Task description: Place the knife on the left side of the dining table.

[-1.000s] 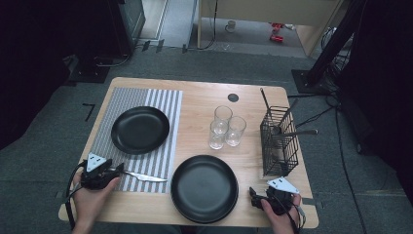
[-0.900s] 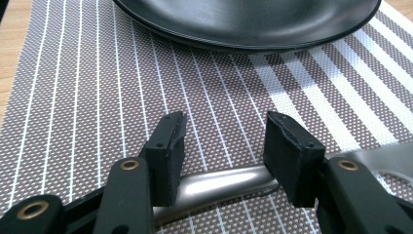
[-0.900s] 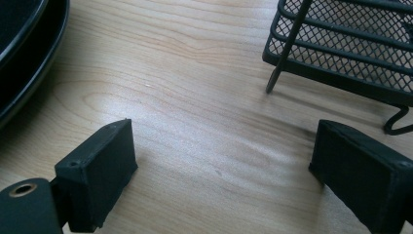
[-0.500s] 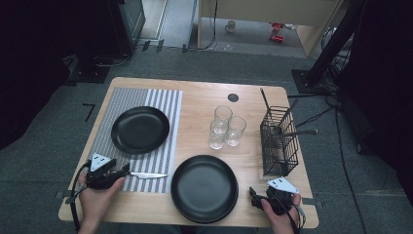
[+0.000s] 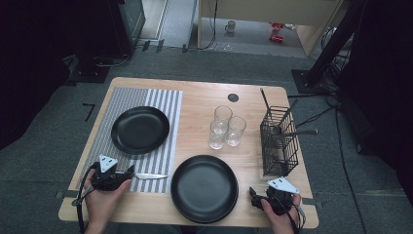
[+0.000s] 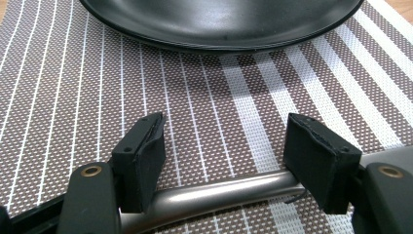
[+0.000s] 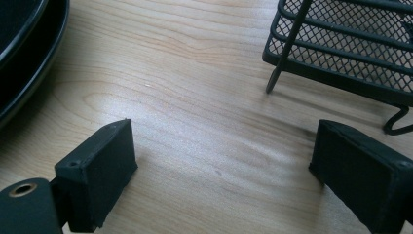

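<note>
Soft overhead light falls on the table (image 5: 204,97), while the floor and room edges around it sink into near black. The high view is grainy and soft. Close up, a plate (image 6: 219,24) shows a pale sheen, a knife handle (image 6: 219,192) glints, and the basket (image 7: 350,44) casts faint shadows.

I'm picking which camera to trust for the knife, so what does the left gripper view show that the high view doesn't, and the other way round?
Left gripper view alone: the claw stands open, the knife handle lying across between its pads, unclamped.
High view alone: the knife whole, three glasses, the wire basket, a second plate, the right claw.
Both: the striped placemat and the black plate on it.
</note>
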Available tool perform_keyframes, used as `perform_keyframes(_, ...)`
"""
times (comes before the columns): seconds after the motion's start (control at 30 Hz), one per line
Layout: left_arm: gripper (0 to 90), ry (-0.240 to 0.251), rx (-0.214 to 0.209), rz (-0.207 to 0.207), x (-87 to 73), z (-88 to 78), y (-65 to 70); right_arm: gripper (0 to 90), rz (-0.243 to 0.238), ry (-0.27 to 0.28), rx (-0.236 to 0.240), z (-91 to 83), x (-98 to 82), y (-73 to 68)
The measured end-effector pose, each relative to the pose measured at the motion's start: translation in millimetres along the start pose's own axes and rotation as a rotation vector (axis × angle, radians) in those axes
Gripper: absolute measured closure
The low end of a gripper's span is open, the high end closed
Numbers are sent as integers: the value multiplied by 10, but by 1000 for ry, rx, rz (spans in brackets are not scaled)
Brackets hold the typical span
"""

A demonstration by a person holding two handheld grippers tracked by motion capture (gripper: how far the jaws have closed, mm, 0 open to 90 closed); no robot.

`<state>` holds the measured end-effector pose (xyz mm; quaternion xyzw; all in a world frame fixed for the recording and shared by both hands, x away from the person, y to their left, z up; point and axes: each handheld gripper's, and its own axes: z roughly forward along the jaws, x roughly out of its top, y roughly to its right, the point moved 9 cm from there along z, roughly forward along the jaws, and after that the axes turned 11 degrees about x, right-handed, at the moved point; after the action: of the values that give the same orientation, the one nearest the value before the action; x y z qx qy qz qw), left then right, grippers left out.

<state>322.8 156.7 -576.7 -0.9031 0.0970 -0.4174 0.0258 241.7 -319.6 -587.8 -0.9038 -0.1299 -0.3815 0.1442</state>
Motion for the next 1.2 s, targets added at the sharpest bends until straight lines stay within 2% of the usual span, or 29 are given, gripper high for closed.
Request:
perform_keyframes(0.6,328,0,9,-16,-45,-49,-26,88,-1,-2,0,-1,-1,0)
perform_keyframes(0.7,335,10,-11,-51,-26,-61,-67,88,-1,-2,0,-1,-1,0)
perform_keyframes(0.77,377,26,-12,-75,-7,-73,-137,88,-1,-2,0,-1,-1,0)
perform_keyframes(0.87,401,3,-4,-93,-35,-55,-231,88,-1,-2,0,-2,-1,0)
perform_keyframes(1.07,403,-10,27,-55,-57,-51,-230,89,-1,-2,0,-2,-1,0)
perform_keyframes(1.2,412,-11,34,-50,-61,-57,-228,88,-1,-2,0,-2,-1,0)
